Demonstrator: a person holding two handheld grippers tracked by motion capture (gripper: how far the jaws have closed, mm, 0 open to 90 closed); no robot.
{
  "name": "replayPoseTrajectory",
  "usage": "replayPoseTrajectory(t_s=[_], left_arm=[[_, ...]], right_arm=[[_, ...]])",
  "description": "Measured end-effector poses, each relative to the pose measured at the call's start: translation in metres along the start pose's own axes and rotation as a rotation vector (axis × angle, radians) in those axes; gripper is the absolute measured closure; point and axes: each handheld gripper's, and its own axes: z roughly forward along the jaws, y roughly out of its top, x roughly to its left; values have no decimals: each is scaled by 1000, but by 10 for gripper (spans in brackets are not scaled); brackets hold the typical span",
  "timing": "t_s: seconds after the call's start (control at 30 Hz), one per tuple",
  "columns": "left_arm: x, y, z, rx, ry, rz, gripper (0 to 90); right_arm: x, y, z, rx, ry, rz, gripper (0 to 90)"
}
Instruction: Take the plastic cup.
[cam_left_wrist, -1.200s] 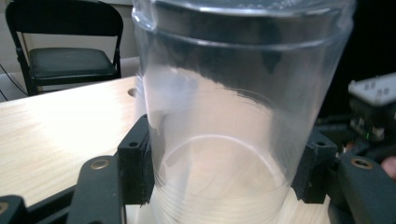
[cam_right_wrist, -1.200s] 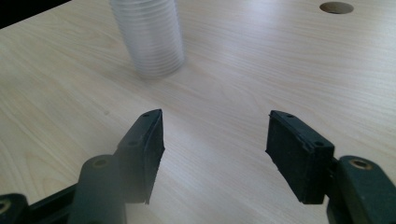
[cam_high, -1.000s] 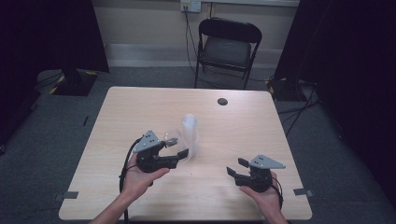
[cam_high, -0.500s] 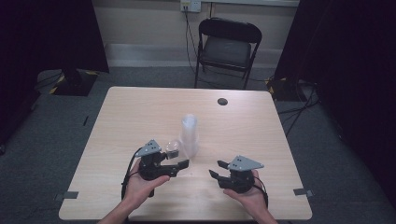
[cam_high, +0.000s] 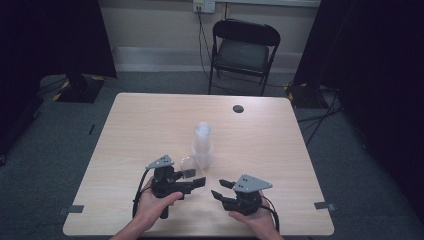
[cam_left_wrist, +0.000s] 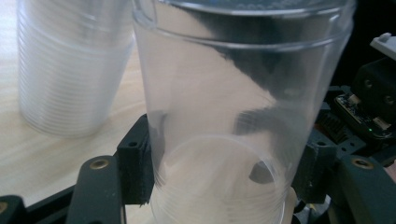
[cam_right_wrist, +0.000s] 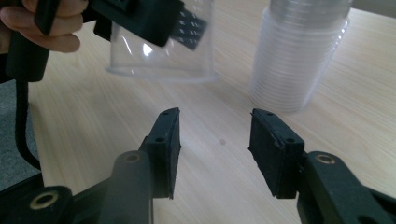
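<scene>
While the left gripper clamps one clear cup low over the worktop beside the stack, already separated, the empty right gripper, jaws just narrowing, has yet to grasp.

Single cup left of cup stack, probably touching.

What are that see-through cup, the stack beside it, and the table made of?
The cup looks like thin clear plastic, glossy: the dark pads show through its wall. The stack seems the same plastic, cloudier where many ribbed walls nest. The table top looks like pale wood-grain laminate, matte; real wood can't be ruled out.
</scene>
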Motion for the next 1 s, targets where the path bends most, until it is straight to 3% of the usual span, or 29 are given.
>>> replayPoseTrajectory(t_s=[0.3,0.37,0.63,0.8,1.0], left_arm=[[-2,-2,2,1,-55,-77,368],[-1,-4,3,3,-87,-115,368],[9,-5,0,-18,-125,-221,374],[7,-6,1,-28,-155,-252,374],[0,-6,4,-41,-187,-257,374]], right_arm=[[11,-1,5,-52,13,-84,632],[12,0,4,-74,9,-95,644],[14,2,1,-146,-7,-124,685],[14,2,0,-175,-22,-134,691],[12,2,-1,-191,-19,-124,710]])
